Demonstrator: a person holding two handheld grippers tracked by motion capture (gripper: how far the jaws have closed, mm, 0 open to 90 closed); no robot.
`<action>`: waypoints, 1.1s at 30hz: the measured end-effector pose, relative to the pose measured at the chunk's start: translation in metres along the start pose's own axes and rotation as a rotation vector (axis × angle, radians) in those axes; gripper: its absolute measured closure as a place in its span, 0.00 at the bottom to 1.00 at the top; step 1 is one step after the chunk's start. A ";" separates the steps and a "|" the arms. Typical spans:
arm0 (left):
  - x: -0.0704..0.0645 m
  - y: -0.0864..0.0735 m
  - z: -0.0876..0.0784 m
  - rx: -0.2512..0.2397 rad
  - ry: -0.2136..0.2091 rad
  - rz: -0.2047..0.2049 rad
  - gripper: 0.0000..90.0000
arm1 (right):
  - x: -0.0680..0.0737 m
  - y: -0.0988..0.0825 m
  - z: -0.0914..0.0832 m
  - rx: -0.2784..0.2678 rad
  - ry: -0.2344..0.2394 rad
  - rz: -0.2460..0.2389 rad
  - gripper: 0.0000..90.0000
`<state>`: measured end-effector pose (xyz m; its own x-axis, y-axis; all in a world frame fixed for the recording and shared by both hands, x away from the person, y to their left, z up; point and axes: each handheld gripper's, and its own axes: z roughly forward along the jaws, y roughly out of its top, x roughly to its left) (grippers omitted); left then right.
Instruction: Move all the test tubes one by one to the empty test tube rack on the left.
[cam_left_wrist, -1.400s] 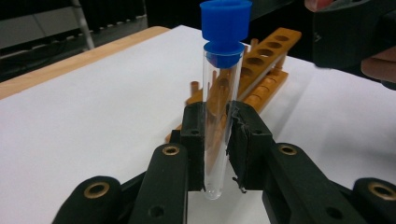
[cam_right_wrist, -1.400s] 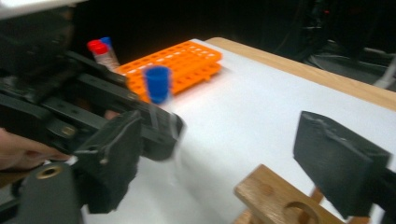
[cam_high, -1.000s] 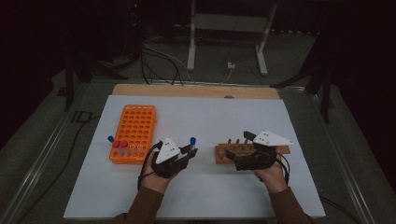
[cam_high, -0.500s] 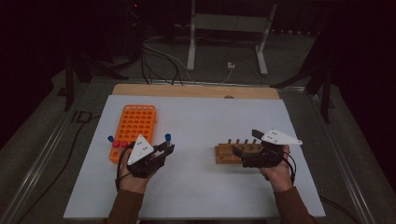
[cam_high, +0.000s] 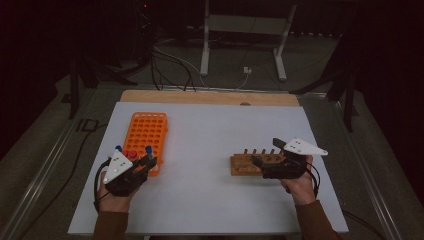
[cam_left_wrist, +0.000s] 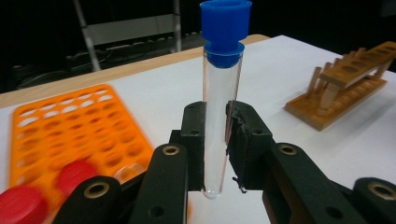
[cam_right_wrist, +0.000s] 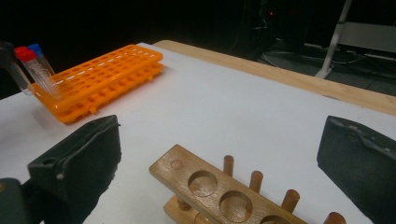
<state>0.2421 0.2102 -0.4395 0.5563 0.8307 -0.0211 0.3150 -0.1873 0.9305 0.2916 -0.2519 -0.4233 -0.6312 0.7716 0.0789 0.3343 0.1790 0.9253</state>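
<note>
2 grippers are on my high view: my left gripper (cam_high: 145, 162) sits at the near right corner of the orange rack (cam_high: 146, 135), on the left side of the white table (cam_high: 215, 190), and a blue cap (cam_high: 148, 149) pokes up at its tip; my right gripper (cam_high: 262, 159) rests at the wooden rack (cam_high: 250, 164) on the right side, well apart from the left one. In the left gripper view my 2 black jaws are clamped on a clear test tube (cam_left_wrist: 220, 116) with the blue cap on top — the tube stands upright between the pads, gripped along its lower half, its round bottom just below them. The orange rack lies behind to the left with 2 blurred red caps (cam_left_wrist: 46, 191) at its near edge, and the wooden rack is off to the right. In the right gripper view my jaws stand wide apart with nothing between the pads — the wooden rack's top bar with its round holes lies just below and between them, untouched as far as I can tell. Farther off to the left, the orange rack holds a red-capped tube (cam_right_wrist: 39, 70) and a blue-capped tube (cam_right_wrist: 41, 56).
</note>
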 end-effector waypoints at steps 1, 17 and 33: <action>0.003 -0.001 -0.003 0.000 0.010 -0.004 0.86 | 0.000 0.000 0.000 0.000 0.000 0.003 0.00; 0.041 -0.020 -0.038 -0.016 0.201 -0.060 0.86 | -0.004 0.000 -0.004 -0.009 -0.009 0.010 0.00; 0.063 -0.040 -0.011 0.048 0.286 -0.079 0.86 | -0.005 0.000 -0.007 -0.019 -0.012 0.014 0.00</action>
<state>0.2560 0.2759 -0.4742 0.2915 0.9564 0.0180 0.3884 -0.1356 0.9115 0.2903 -0.2599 -0.4212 -0.6182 0.7812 0.0874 0.3293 0.1565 0.9311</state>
